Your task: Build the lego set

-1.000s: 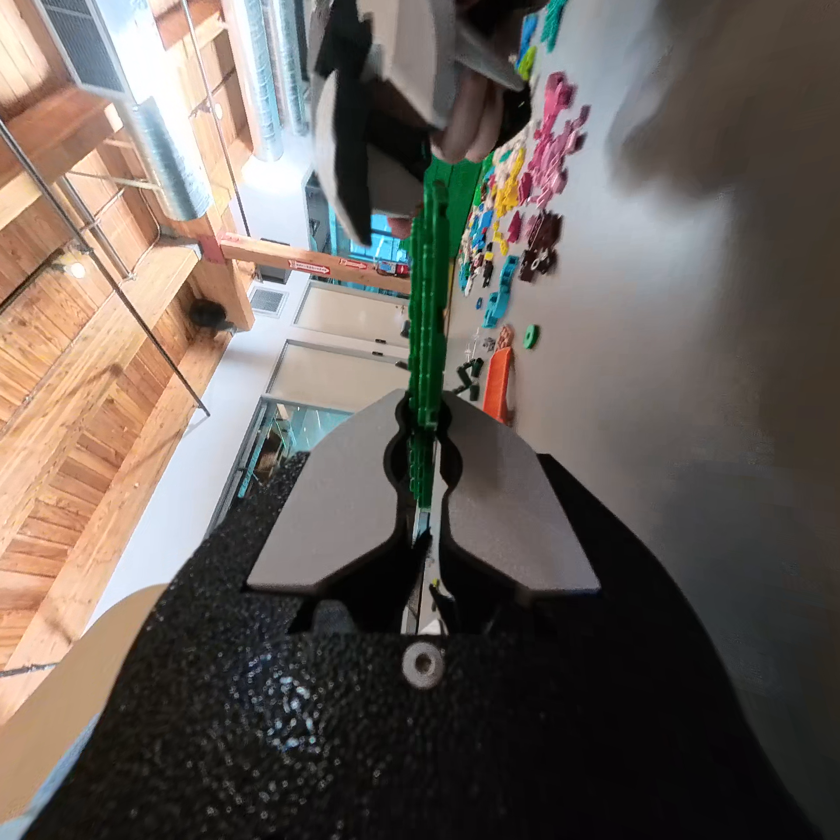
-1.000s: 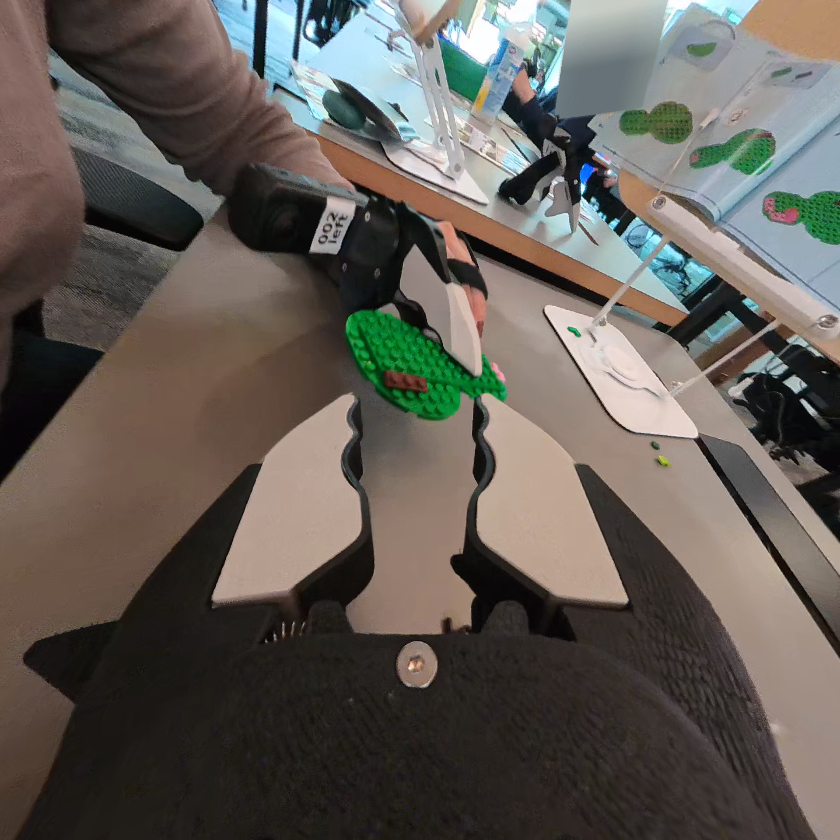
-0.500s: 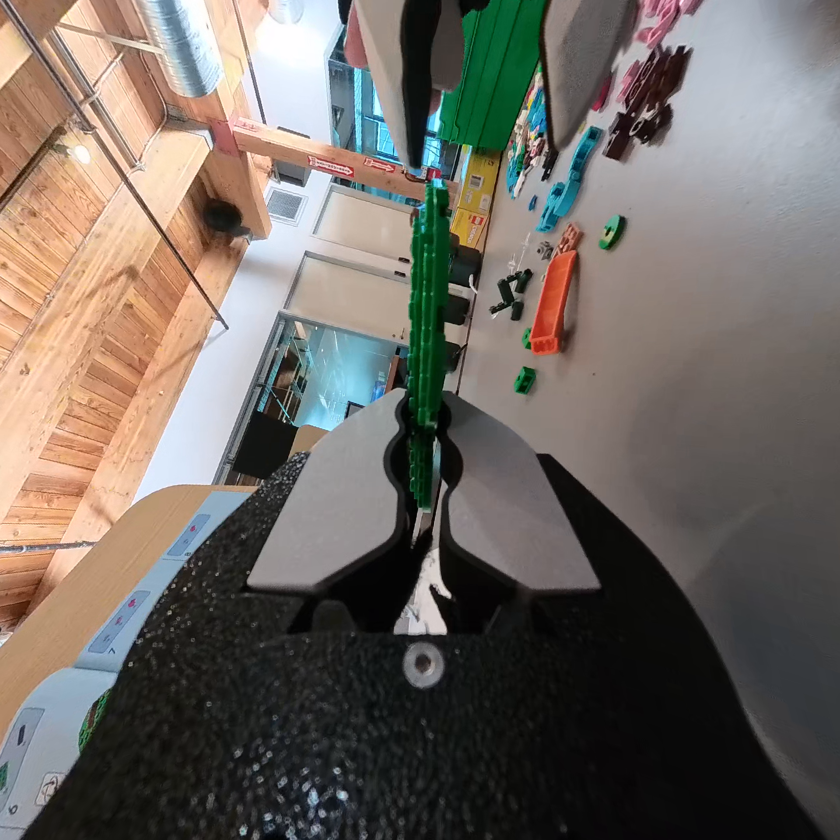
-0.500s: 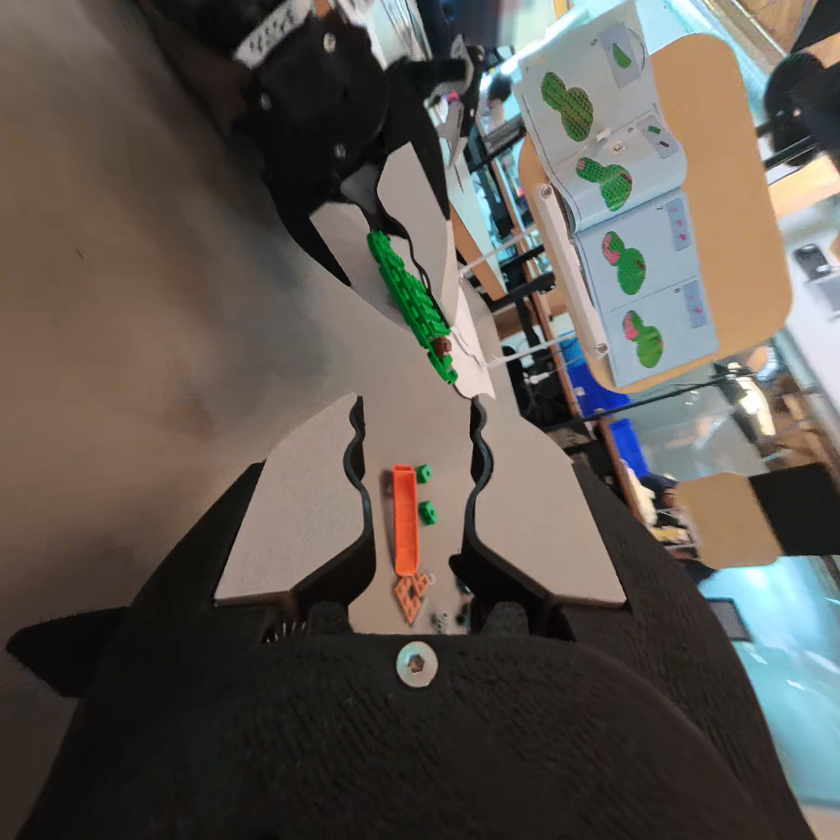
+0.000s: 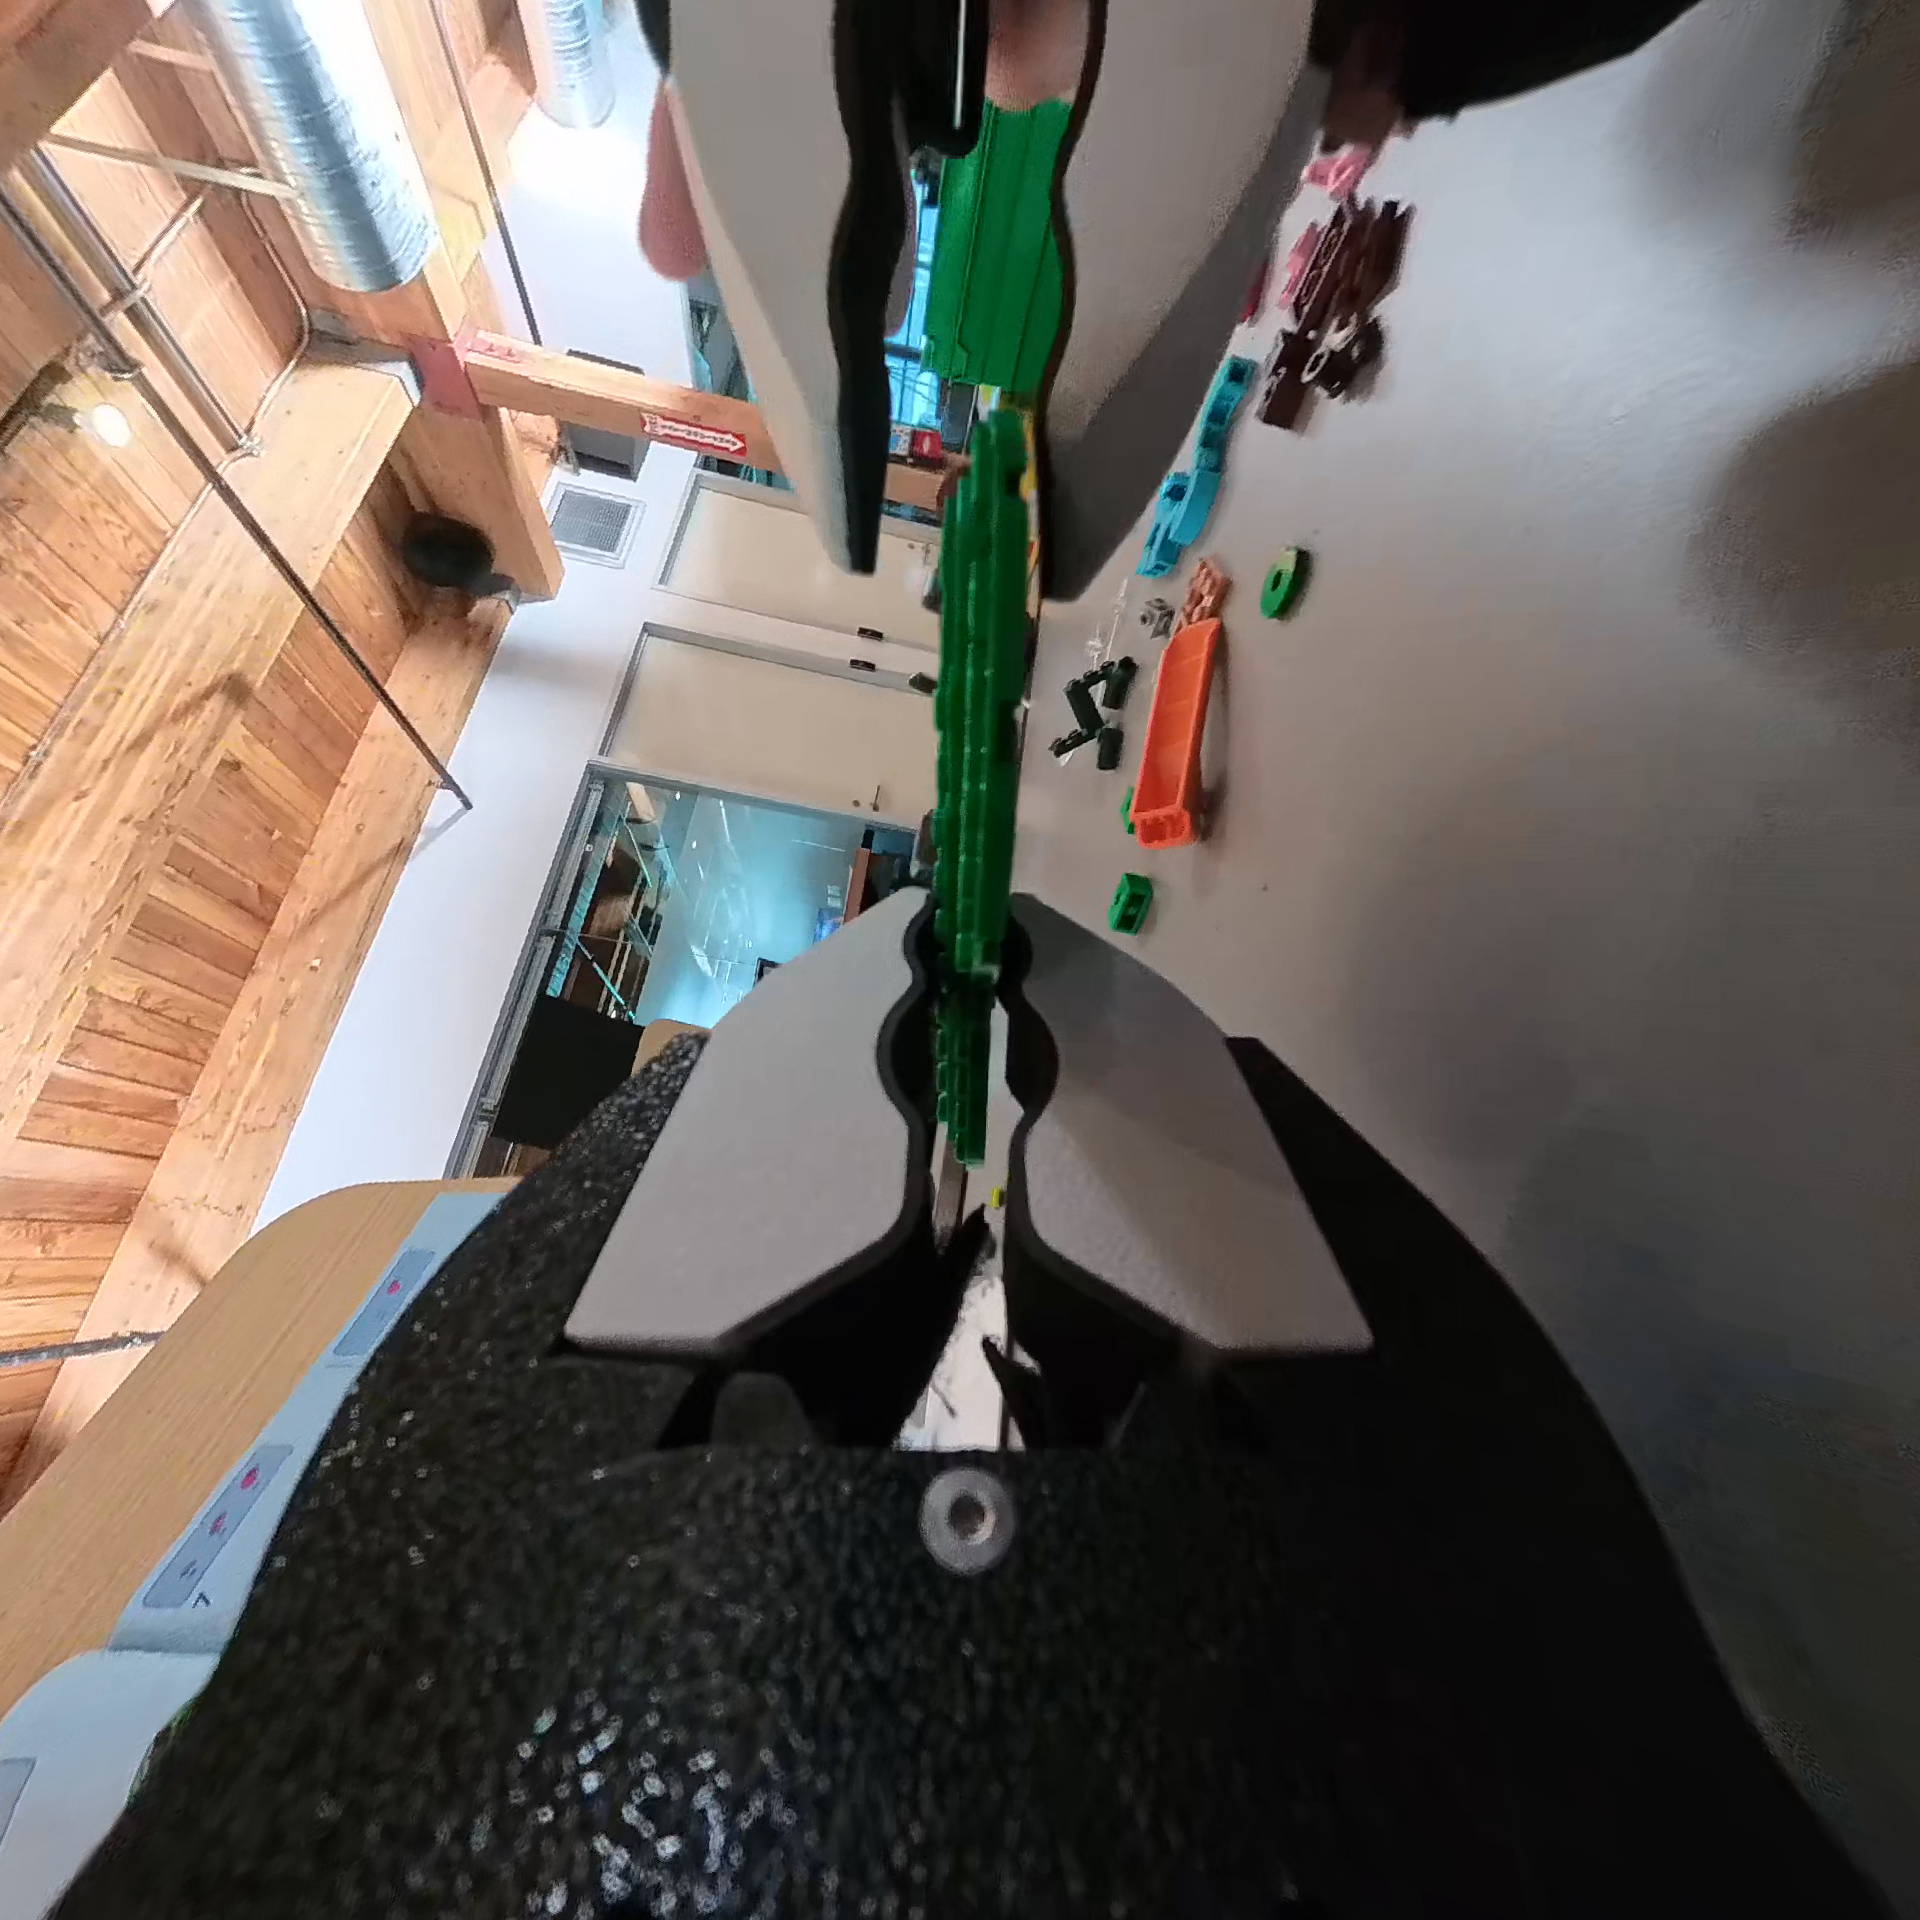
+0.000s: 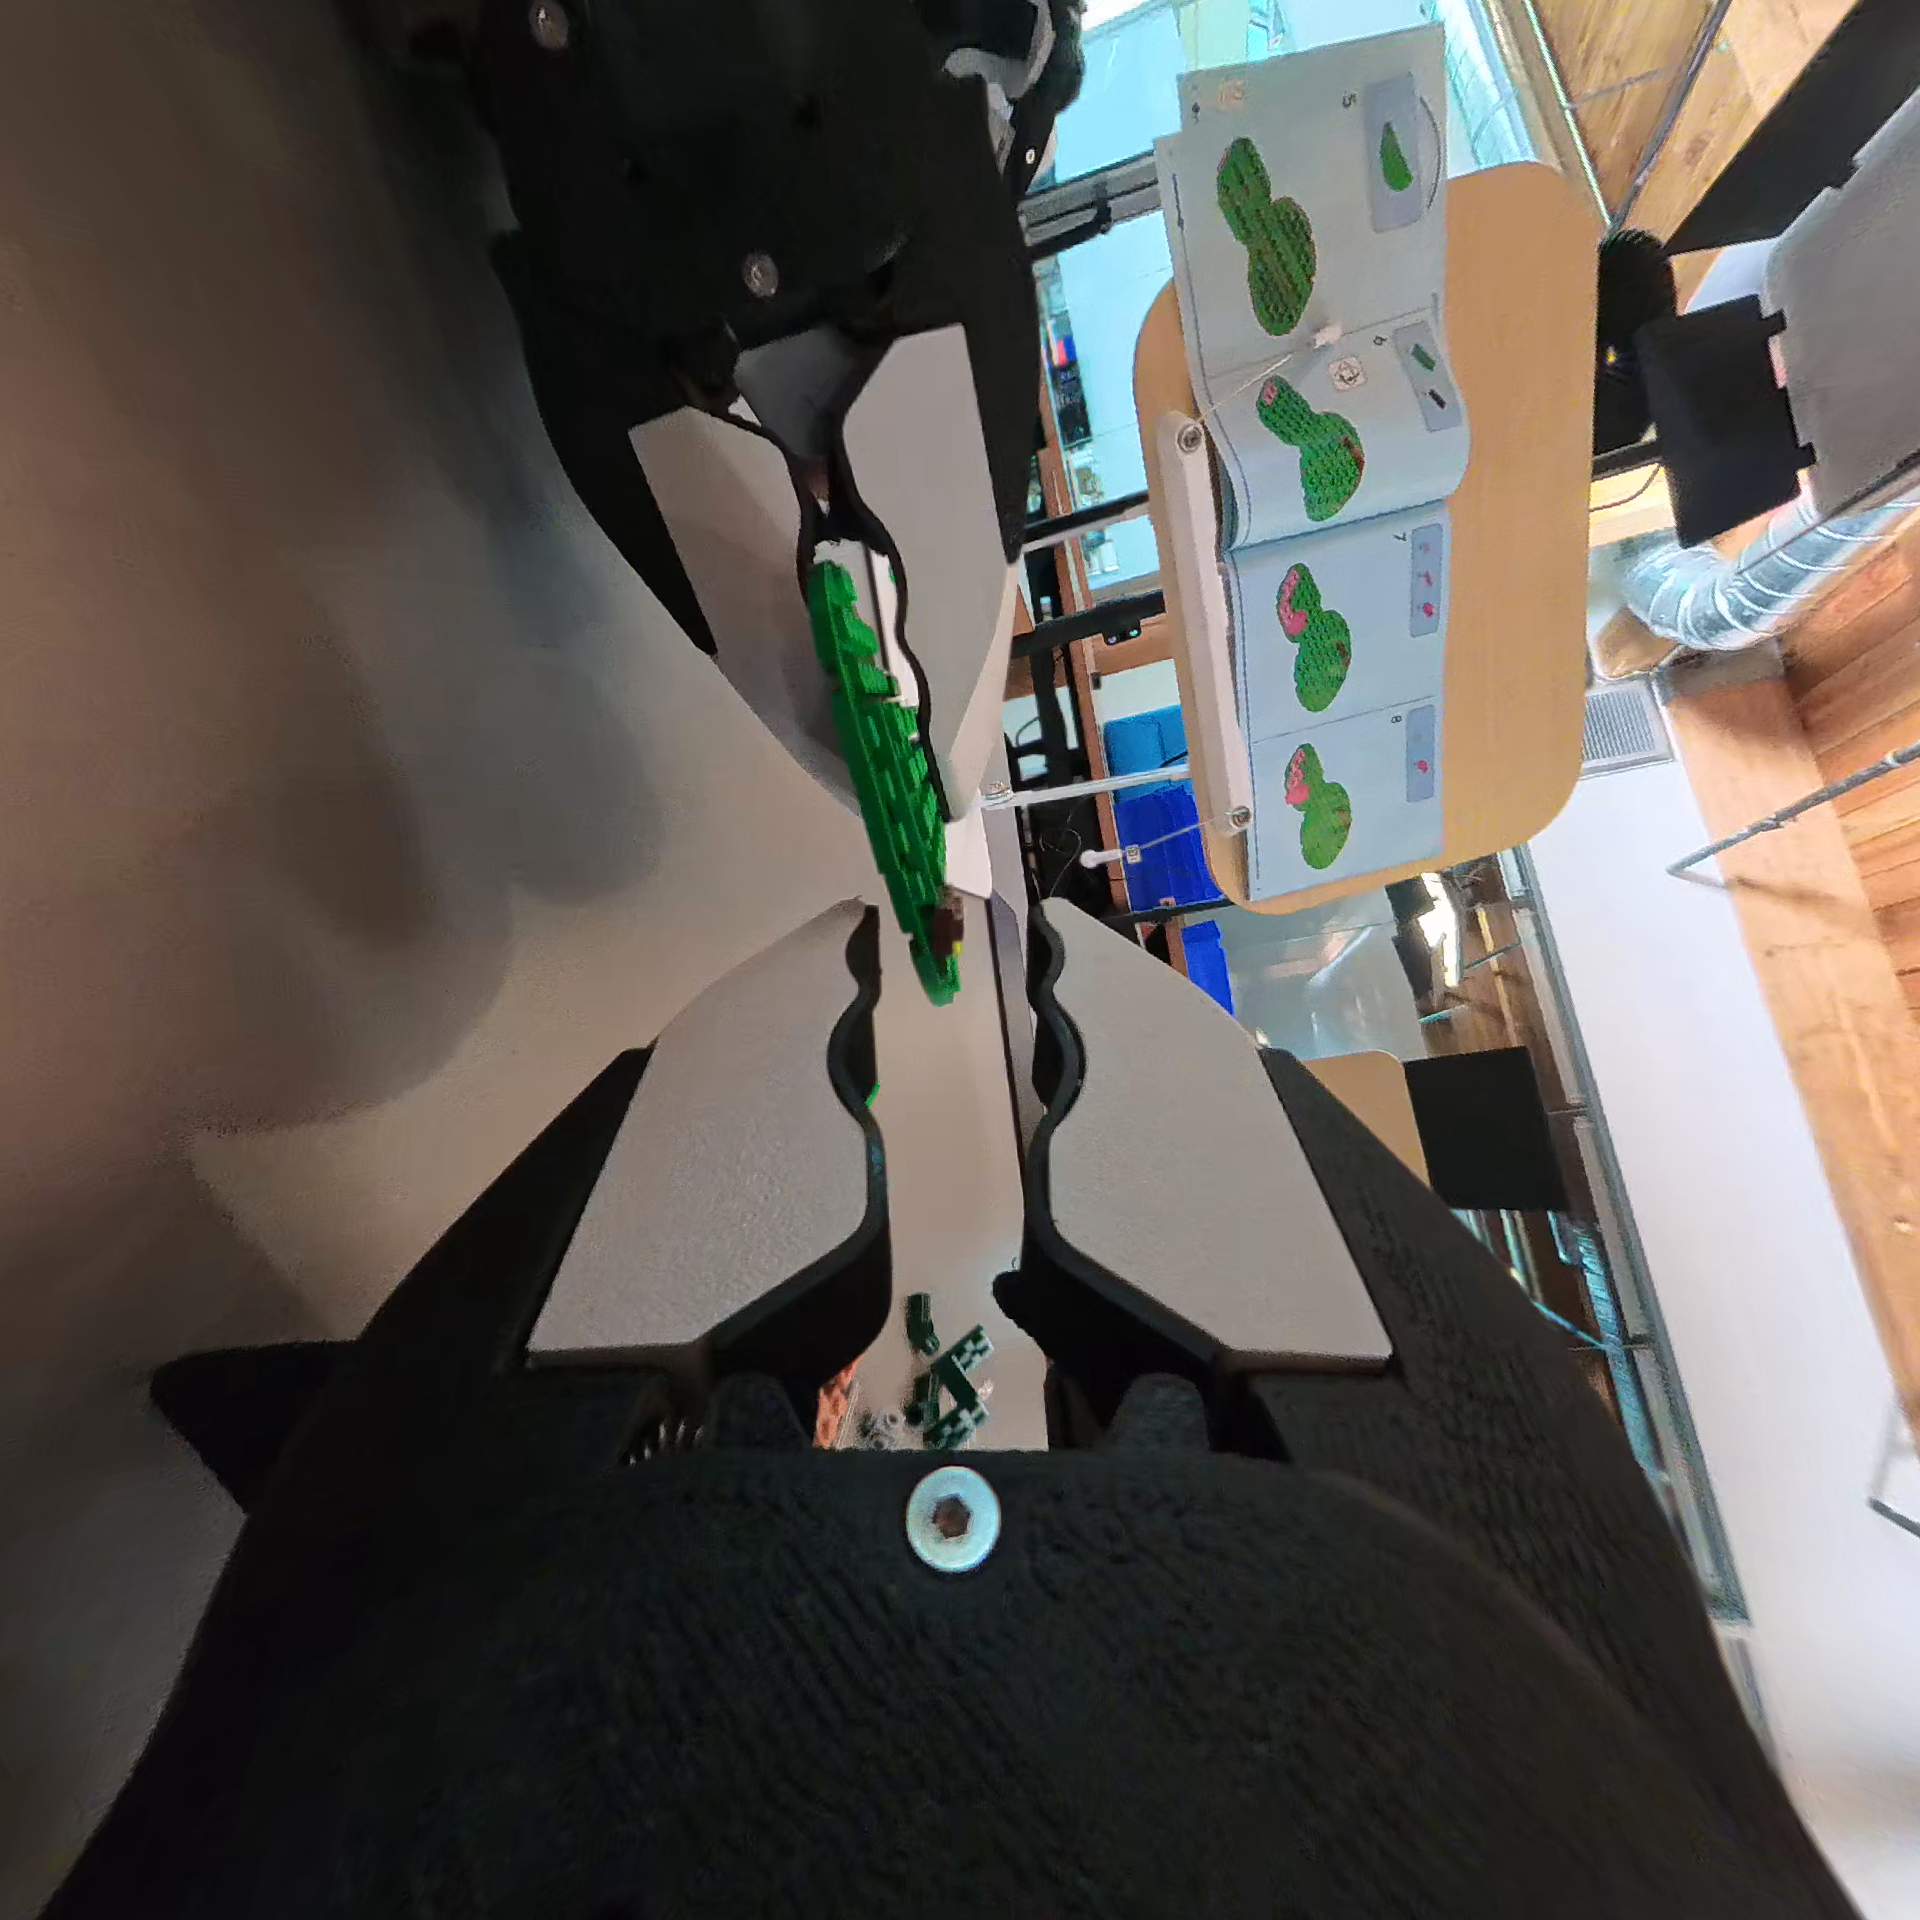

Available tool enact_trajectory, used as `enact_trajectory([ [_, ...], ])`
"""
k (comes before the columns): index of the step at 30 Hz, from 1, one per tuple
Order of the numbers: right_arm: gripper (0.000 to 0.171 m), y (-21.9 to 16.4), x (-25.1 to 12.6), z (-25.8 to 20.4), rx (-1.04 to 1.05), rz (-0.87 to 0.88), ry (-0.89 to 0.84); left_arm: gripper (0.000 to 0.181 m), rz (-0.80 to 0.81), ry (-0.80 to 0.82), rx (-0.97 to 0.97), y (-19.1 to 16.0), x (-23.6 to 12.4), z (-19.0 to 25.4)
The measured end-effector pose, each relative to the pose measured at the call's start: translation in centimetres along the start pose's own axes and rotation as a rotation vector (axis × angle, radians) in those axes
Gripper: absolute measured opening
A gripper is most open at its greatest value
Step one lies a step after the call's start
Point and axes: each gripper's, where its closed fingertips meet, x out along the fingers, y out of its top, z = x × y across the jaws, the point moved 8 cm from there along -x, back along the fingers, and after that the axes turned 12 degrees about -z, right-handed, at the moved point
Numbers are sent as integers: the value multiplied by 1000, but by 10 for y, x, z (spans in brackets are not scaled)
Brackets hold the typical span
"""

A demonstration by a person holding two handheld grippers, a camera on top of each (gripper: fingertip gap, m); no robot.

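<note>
My left gripper (image 5: 971,920) is shut on a green studded plate (image 5: 977,665), held on edge above the grey table (image 5: 1507,831). My right gripper (image 6: 951,920) is open and empty. Its two fingertips stand either side of the plate's far end (image 6: 883,769), where a small brown brick (image 6: 945,920) sits on the studs. In the left wrist view the right gripper (image 5: 966,577) comes in from the top, one finger on each side of the plate. I cannot tell whether it touches the plate.
Loose pieces lie on the table: an orange piece (image 5: 1174,727), a small green brick (image 5: 1130,902), a green ring (image 5: 1283,582), teal pieces (image 5: 1195,468), dark brown pieces (image 5: 1330,353) and dark green pieces (image 6: 951,1371). An open instruction booklet (image 6: 1330,499) stands on a holder behind.
My right gripper has rolled onto its side and closed in on the plate, so its open fingers now straddle the plate's far end. My left gripper keeps its hold on the plate.
</note>
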Motion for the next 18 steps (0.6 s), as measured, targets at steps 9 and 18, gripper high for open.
enact_trajectory([
  [9,10,2,5,-5,-47,-47,-19,9,9,-26,-14,2,-1,1],
  [18,8,3,4,-9,-137,-42,-5,9,19,-56,-4,4,-2,4],
])
